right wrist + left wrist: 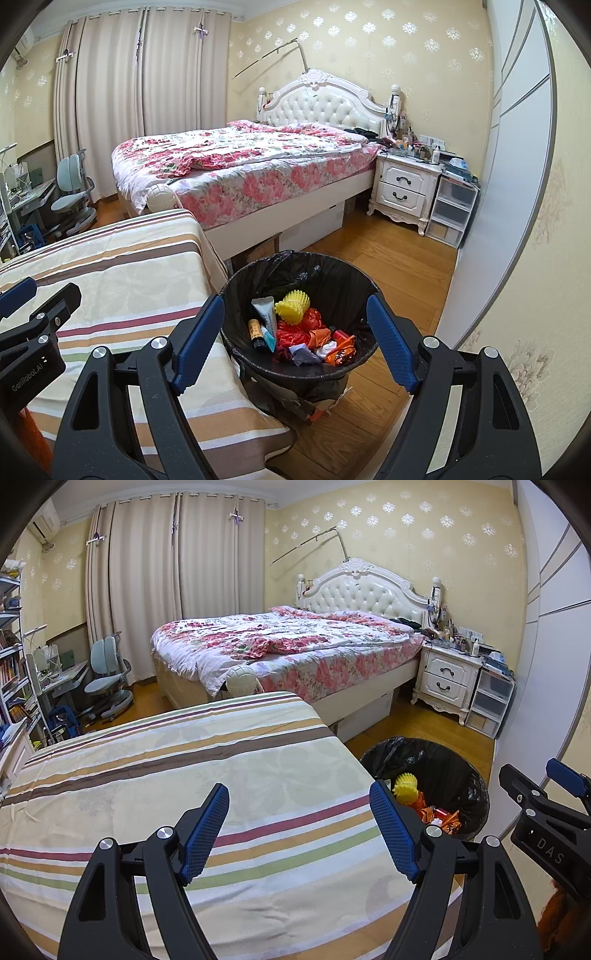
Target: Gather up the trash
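Both tongs, left and right, hang spread and empty; trash already fills the black-lined bin beside the striped desk, which looks cleared, so collecting seems finished

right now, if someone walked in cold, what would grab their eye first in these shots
The black-lined trash bin on the wood floor beside the striped table cloth, already holding a yellow spiky ball, a tube and bright red and orange wrappers. Behind it, the bed with the pink floral quilt and white tufted headboard. Both claws, left and right, are open and empty.
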`<state>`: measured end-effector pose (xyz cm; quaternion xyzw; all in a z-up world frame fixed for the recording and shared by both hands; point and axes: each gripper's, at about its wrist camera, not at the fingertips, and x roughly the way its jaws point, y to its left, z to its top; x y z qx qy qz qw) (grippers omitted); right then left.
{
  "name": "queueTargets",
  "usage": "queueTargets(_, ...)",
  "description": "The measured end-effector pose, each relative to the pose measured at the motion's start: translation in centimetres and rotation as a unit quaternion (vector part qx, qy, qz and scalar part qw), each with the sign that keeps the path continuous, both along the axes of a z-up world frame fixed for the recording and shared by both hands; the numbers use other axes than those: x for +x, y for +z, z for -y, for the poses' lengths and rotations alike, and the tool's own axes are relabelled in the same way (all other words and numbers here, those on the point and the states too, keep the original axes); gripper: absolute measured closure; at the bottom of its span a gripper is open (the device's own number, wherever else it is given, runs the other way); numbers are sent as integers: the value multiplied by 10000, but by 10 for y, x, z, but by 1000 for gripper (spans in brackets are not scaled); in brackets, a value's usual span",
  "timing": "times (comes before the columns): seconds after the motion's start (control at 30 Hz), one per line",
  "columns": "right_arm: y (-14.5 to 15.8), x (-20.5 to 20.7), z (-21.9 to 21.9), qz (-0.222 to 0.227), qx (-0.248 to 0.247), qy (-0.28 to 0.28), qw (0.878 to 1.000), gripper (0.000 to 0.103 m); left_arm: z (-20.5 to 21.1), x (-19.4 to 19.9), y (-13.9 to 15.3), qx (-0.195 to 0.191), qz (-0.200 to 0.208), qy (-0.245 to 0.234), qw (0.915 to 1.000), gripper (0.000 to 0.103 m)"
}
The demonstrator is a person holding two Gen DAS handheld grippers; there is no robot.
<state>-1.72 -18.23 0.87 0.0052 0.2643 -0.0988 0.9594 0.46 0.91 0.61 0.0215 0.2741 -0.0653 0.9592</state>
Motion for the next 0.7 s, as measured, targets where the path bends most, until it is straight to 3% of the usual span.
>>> queueTargets(0.7, 0, 0, 0, 0, -1, -1, 10000, 25, 1, -2, -2, -4, -19, -7, 10000, 27)
